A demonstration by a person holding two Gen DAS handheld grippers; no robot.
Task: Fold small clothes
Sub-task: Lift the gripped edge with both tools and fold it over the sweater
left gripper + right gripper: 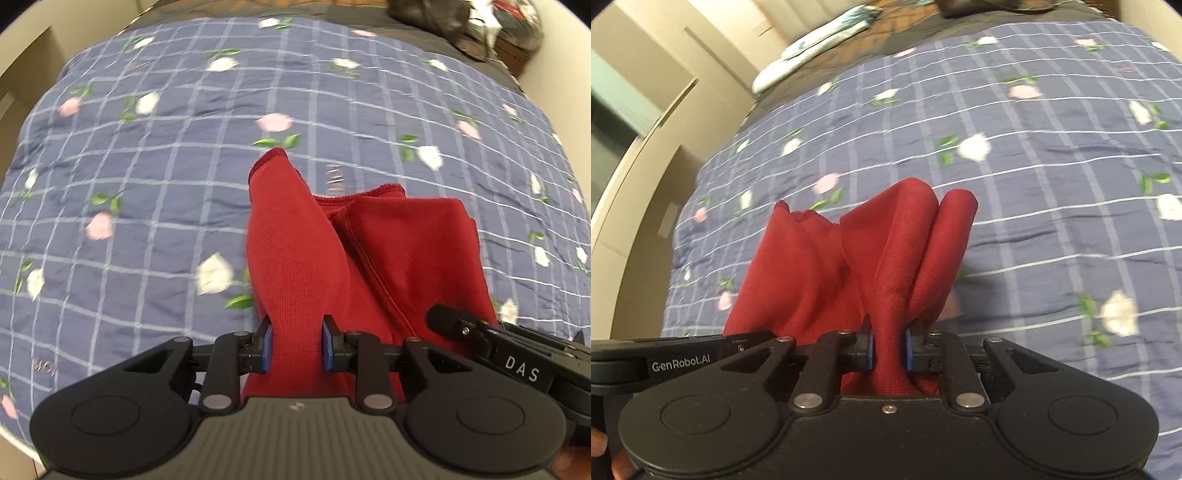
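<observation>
A red knit garment hangs from both grippers above the bed. My left gripper is shut on a bunched strip of it, its blue pads pressing the cloth from both sides. A sleeve or leg with a hemmed opening trails forward onto the cover. In the right wrist view the same red garment hangs in folds, and my right gripper is shut on a narrow gathered part of it. The other gripper's black body shows at the right edge of the left wrist view.
A blue checked bed cover with pink and white roses spreads under everything. A dark pile of clothes lies at the far right corner. A white and teal folded cloth lies at the bed's far left. Beige furniture stands along the left.
</observation>
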